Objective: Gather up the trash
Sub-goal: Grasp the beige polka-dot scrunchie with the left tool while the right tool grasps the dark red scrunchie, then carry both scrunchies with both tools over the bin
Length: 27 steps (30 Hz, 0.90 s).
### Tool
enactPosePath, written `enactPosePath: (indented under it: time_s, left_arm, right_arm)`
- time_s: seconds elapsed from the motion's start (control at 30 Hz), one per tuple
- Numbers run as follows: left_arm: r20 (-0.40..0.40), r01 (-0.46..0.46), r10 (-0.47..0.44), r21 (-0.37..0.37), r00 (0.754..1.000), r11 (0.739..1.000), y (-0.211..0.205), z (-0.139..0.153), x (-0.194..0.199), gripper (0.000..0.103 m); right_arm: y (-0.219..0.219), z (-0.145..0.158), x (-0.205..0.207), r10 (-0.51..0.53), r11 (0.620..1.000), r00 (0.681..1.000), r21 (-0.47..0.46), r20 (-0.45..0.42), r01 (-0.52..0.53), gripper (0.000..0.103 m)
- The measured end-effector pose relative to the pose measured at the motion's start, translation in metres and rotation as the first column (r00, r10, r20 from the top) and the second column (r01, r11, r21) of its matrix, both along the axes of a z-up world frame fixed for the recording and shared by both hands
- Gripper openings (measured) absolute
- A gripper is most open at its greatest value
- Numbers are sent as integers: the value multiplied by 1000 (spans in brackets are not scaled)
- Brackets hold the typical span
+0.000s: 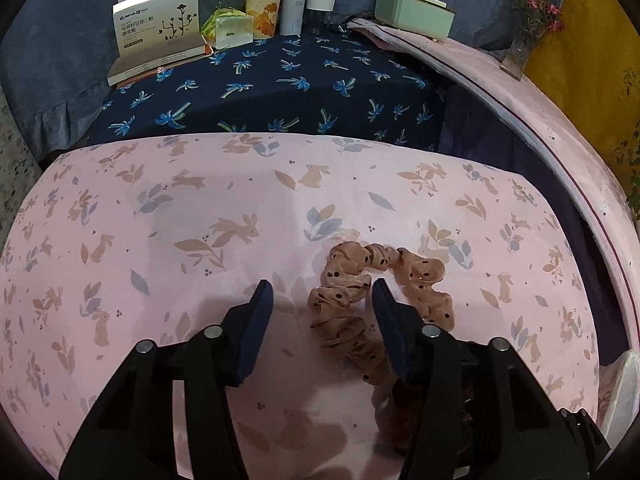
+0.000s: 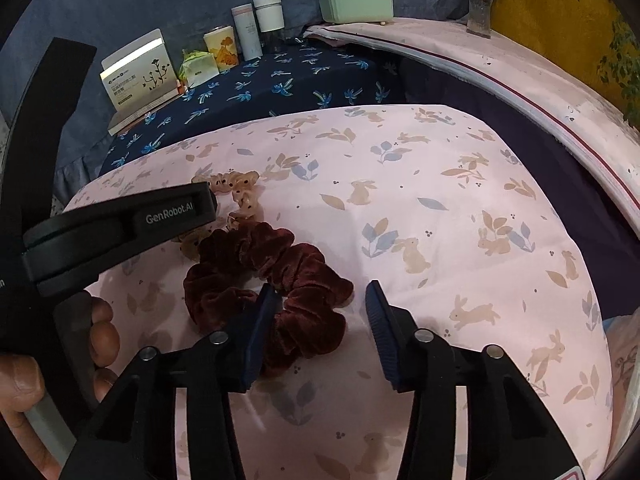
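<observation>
Scrunchies are lying on the pink rabbit-print cloth [image 1: 200, 220], and they are the only loose items within reach, so they are judged to be what is being collected. At the left, the left hand-held gripper [image 1: 322, 289] is hovering low over the cloth with its jaws standing apart, holding nothing. The beige dotted scrunchie [image 1: 360, 280] is lying partly between those jaws, its right loop passing beyond the right finger. Further right, the dark red velvet scrunchie [image 2: 264, 280] is resting on the cloth, touching the beige one. The right hand-held gripper [image 2: 322, 294] is hanging over it, jaws likewise apart and empty, with its left finger overlapping the velvet ring. At the rear, a book [image 1: 160, 28], cups and tins are standing on the blue leaf-print cloth [image 1: 280, 92]. Step in hand, by judgement: approach before grasp. Next move calls for lowering and closing each gripper on bunched fabric. No trash receptacle is identifiable.
</observation>
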<state>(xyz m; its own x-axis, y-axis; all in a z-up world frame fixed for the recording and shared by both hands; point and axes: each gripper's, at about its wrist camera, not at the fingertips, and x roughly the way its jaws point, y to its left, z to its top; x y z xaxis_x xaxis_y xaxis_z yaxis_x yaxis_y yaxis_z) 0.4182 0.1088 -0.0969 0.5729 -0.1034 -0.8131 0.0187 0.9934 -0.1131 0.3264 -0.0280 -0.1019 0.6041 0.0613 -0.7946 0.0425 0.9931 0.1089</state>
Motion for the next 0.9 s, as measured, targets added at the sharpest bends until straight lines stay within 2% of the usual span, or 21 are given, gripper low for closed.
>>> enactPosePath:
  time_s: [0.07,0.17,0.4,0.6,0.9]
  left_arm:
    - [2,14,-14,13,1000,1000,-3,-1,-4,25]
    - [-1,19,-19,-1,1000,1000,-3,-1,-13,18]
    - [-6,39,-39,-17,999,999,-7,0,-60,15]
    - [-22,62,-63,-48,998,997,-14,6,-111,14]
    - [-11,110,-110,-52,994,993,-33,24,-191,13]
  right_arm:
    - [2,0,-3,13,1000,1000,-20,6,-12,27]
    - [3,0,-12,27,998,1000,-48,15,-26,22]
    - [-9,1,-47,4,999,1000,-36,10,-3,18]
    - [-21,4,-98,-15,1000,1000,-26,-1,15,17]
    - [-50,16,-180,-76,997,997,20,11,76,17]
